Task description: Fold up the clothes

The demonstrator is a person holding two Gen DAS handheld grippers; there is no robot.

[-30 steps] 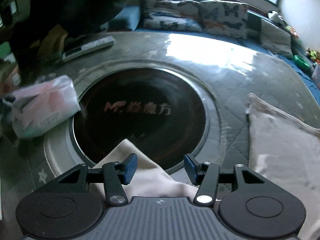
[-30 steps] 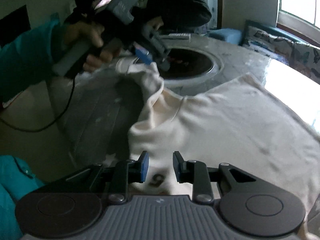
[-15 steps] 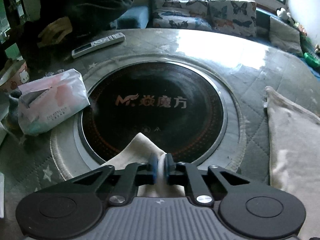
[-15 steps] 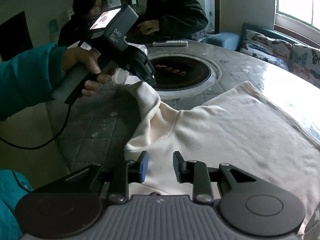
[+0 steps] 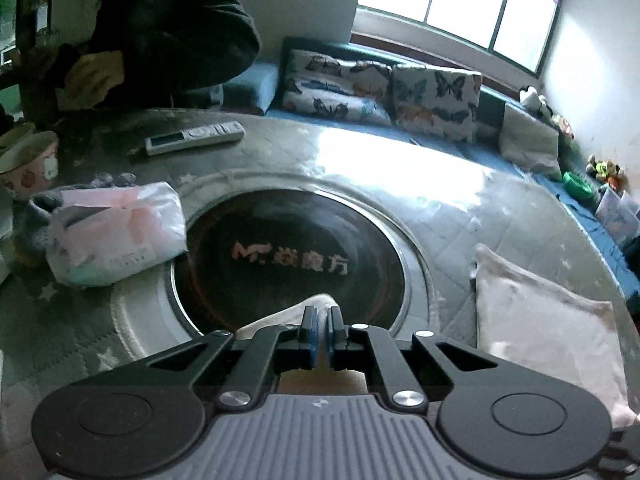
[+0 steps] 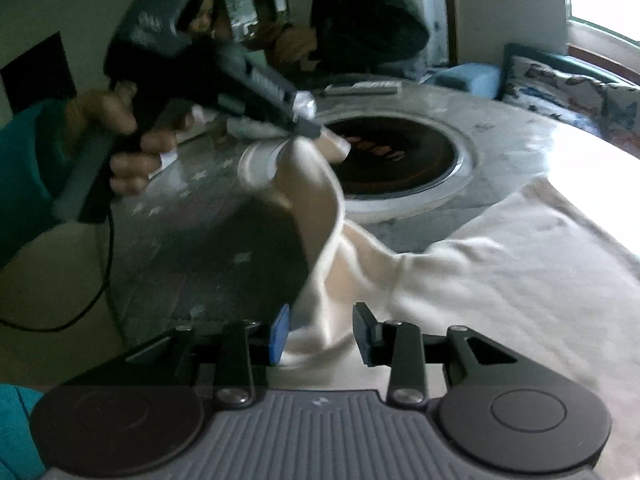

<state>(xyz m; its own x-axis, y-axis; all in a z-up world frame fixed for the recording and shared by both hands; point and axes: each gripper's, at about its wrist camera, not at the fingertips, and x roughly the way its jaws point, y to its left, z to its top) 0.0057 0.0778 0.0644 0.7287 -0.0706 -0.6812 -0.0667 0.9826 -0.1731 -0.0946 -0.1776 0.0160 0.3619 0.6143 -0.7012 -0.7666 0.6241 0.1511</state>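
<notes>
On the round quilted table (image 5: 460,184), a cream garment (image 6: 520,280) is laid out, one sleeve (image 6: 316,184) lifted clear of the surface.

Left gripper (image 5: 320,334): jaws pressed together on the sleeve end, a strip of cream cloth being pinched between the blue pads (image 5: 312,336). In the right wrist view the same gripper (image 6: 316,130) is seen from outside, held in a hand (image 6: 128,140) with a teal sleeve, the cloth hanging from its tip over the table.

Right gripper (image 6: 320,330): jaws spread moderately, a fold of the garment lying between the fingers (image 6: 280,330); contact with either pad cannot be told, owing to blur.

Shown in the left wrist view only: a tissue pack (image 5: 116,232) beside the dark round cooktop (image 5: 292,260), a patterned bowl (image 5: 30,164), and butterfly-print cushions (image 5: 384,92) below a window. A remote control (image 5: 196,137) lies on the far side of the table.

Shown in the right wrist view only: the garment's broad body spread to the right, and a cable (image 6: 92,280) trailing from the left handle. A seated person in dark clothing (image 6: 360,28) is recorded beyond the table.
</notes>
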